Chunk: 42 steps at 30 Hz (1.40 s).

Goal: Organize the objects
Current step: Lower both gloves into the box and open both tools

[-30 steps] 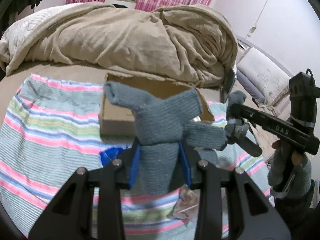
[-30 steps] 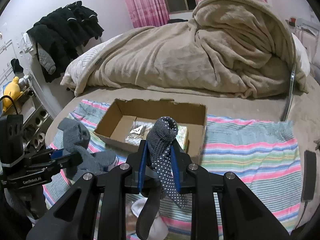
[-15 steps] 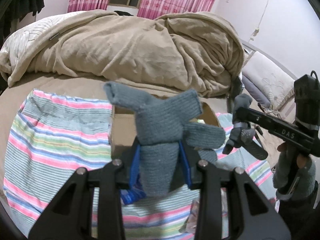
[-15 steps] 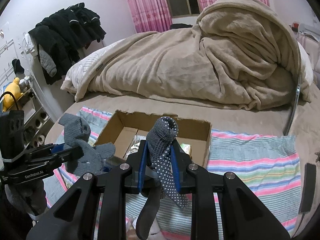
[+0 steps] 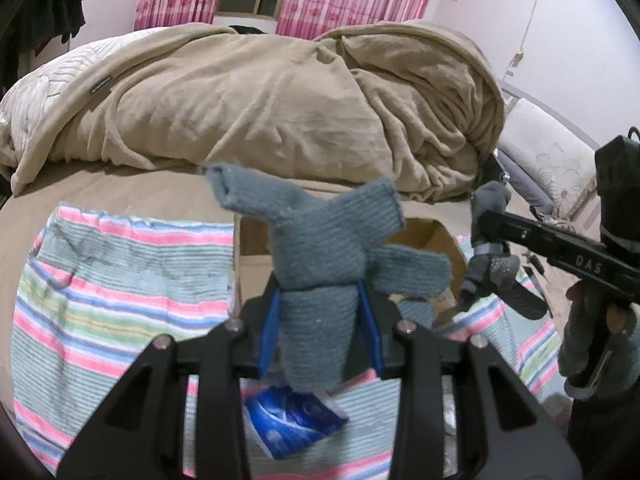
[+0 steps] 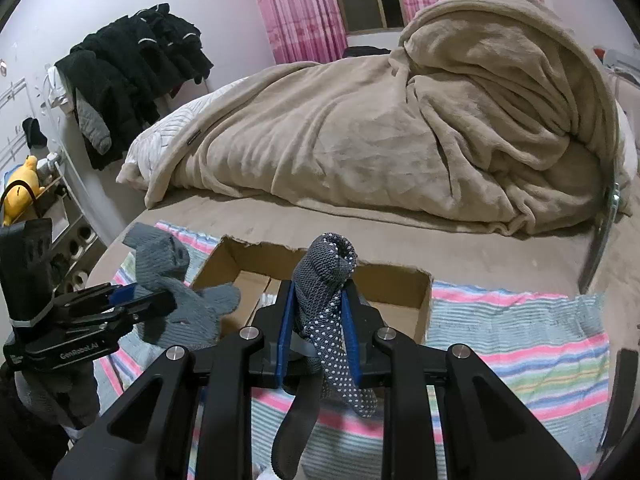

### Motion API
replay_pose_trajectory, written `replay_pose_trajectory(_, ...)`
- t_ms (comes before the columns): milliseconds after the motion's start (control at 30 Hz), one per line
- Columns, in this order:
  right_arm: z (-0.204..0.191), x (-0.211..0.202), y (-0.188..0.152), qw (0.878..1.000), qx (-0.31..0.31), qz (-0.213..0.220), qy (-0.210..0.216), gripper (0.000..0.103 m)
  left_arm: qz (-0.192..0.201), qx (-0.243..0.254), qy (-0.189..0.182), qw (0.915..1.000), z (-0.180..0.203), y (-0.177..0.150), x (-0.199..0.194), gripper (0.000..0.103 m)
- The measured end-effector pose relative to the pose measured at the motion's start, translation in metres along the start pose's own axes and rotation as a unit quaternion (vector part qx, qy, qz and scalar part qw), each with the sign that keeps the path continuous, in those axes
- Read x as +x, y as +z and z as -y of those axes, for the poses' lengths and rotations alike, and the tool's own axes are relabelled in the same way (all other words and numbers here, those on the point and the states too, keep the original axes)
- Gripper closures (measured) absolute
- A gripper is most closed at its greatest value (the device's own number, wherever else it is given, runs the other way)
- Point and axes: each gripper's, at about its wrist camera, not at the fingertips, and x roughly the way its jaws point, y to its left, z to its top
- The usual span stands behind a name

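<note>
My left gripper point(image 5: 318, 300) is shut on a grey knitted glove point(image 5: 320, 248) and holds it in the air in front of an open cardboard box point(image 5: 252, 248). The glove also shows in the right wrist view point(image 6: 172, 280). My right gripper point(image 6: 318, 308) is shut on a dark grey dotted sock point(image 6: 326, 300) and holds it above the near side of the box point(image 6: 396, 284). The right gripper with its sock shows in the left wrist view point(image 5: 490, 268) at the right. A blue packet point(image 5: 292, 416) lies on the striped towel below the left gripper.
The box stands on a striped towel point(image 6: 520, 340) spread over a bed. A heaped beige blanket point(image 6: 380, 132) fills the bed behind the box. Dark clothes point(image 6: 132, 68) hang at the left wall. A dark flat device point(image 6: 622, 392) lies at the towel's right edge.
Both grippers have risen and moved toward the box, each still holding its item. The blue packet on the towel now shows below the left gripper.
</note>
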Motion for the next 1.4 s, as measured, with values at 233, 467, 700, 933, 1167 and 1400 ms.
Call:
replay_pose_trajectory(233,0.001,0.021,-0.005,1.000,0.002,-0.011,-0.005,0.079,-0.027,0.009,0.002,0.9996,-0.003,0.002,0.029,0.066)
replay_pose_trajectory(467,0.003,0.047,-0.009,0.999,-0.006,-0.028,-0.018,0.079,-0.057,0.008,-0.003,0.9983,-0.004,0.001,0.057,0.065)
replay_pose_trajectory(700,0.004,0.070,-0.018,0.998,-0.011,-0.049,-0.026,0.078,-0.092,-0.010,0.003,0.9957,-0.014,-0.003,0.076,0.061)
replay_pose_trajectory(933,0.003,0.068,-0.018,0.999,-0.011,-0.045,-0.029,0.069,-0.082,-0.016,-0.004,0.9965,-0.013,-0.003,0.063,0.045)
replay_pose_trajectory(1167,-0.004,0.055,-0.014,0.999,-0.016,-0.035,-0.031,0.056,-0.060,-0.017,-0.001,0.9980,-0.014,-0.001,0.036,0.041)
replay_pose_trajectory(1400,-0.014,0.037,-0.016,0.999,-0.017,-0.029,-0.032,0.055,-0.050,-0.023,0.006,0.9985,-0.018,-0.006,0.012,0.040)
